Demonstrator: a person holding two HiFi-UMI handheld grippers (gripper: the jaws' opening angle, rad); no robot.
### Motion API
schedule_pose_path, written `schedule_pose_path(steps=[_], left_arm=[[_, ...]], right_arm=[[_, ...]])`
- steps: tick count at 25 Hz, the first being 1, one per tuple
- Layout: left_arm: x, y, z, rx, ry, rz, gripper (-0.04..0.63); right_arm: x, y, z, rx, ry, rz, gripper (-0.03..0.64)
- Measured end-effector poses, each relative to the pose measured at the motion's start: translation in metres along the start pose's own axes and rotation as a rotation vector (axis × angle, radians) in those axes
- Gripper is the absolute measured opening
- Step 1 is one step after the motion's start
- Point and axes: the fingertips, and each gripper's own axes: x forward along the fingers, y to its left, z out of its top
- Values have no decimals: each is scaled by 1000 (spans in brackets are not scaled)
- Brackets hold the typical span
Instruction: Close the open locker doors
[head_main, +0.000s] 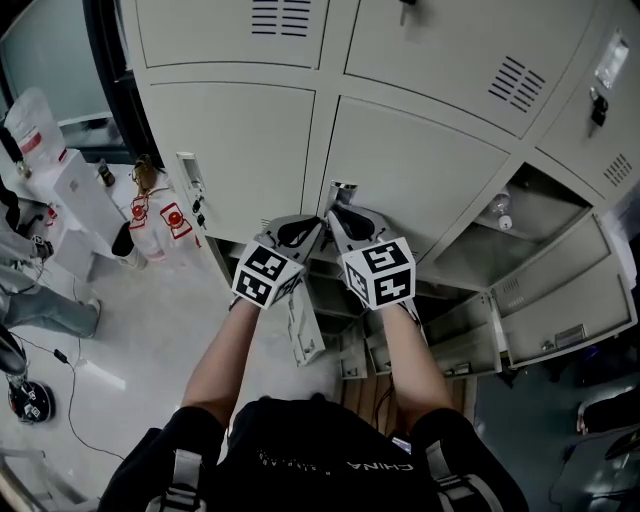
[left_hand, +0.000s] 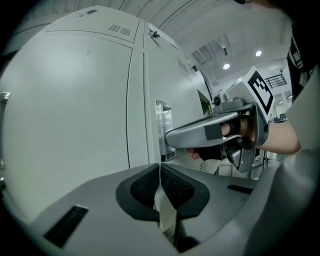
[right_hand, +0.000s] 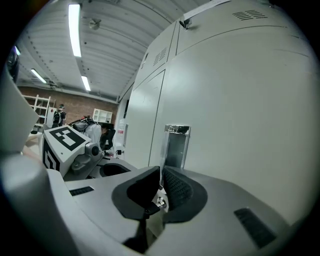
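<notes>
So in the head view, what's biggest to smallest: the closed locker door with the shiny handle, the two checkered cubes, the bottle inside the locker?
1. Closed beige metal locker door.
2. Black-and-white marker cube on the right tool, matching cube on the left tool: alike; nearness enlarges both.
3. Small clear plastic bottle.

Right gripper (right_hand: 160, 172) jaws seemingly together, just below metal latch (right_hand: 176, 146) on locker door (right_hand: 240, 110).

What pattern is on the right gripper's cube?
The cube bears black-and-white squares, clearest in head view.
</notes>
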Motion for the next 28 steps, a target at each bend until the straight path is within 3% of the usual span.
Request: schedule_pose_path(steps=[15, 28], left_arm=[[12, 7, -7, -12, 18, 17, 25], [12, 7, -6, 25, 35, 30, 25]], right_arm=[[2, -9, 0, -2, -20, 12, 49], [-26, -40, -28, 22, 6, -67, 49]])
